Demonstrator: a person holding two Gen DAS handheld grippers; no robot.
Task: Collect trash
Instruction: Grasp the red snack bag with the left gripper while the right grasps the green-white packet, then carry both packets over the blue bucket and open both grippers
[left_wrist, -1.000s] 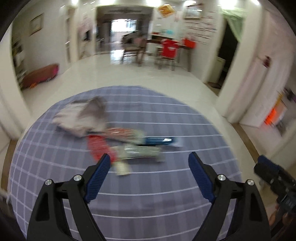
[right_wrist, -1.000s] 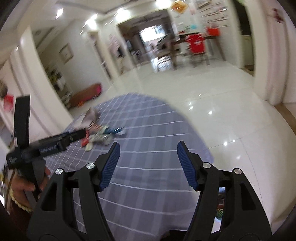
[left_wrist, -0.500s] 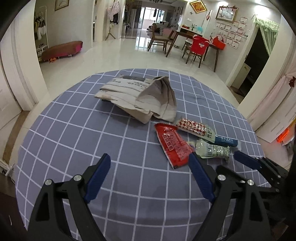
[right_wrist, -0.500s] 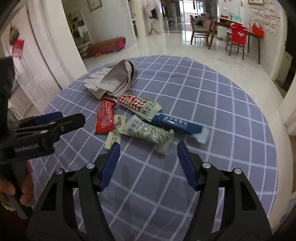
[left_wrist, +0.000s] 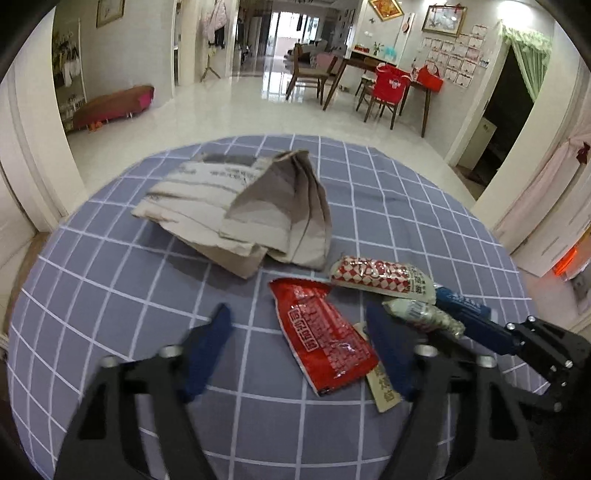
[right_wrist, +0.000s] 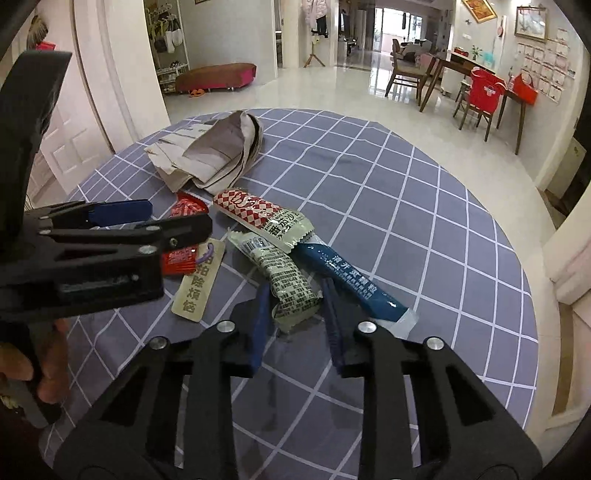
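Several wrappers lie on a round table with a blue checked cloth (left_wrist: 110, 280). A red packet (left_wrist: 321, 332) sits between the fingers of my open left gripper (left_wrist: 299, 332). A red-and-white checkered packet (left_wrist: 380, 275), a pale green packet (right_wrist: 284, 277), a blue packet (right_wrist: 347, 280) and a beige tag (right_wrist: 199, 284) lie beside it. My right gripper (right_wrist: 295, 314) has its jaws partly closed around the near end of the pale green packet; contact is unclear. A crumpled brown paper bag (left_wrist: 243, 206) lies behind the wrappers.
The left gripper (right_wrist: 110, 229) crosses the right wrist view at left, over the red packet (right_wrist: 184, 210). The table edge drops to a shiny tiled floor (left_wrist: 240, 110). A dining table with chairs (left_wrist: 384, 85) stands far behind.
Both grippers have moved down and forward to the wrappers. The right gripper's jaws have narrowed around the pale green packet. The left gripper now straddles the red packet.
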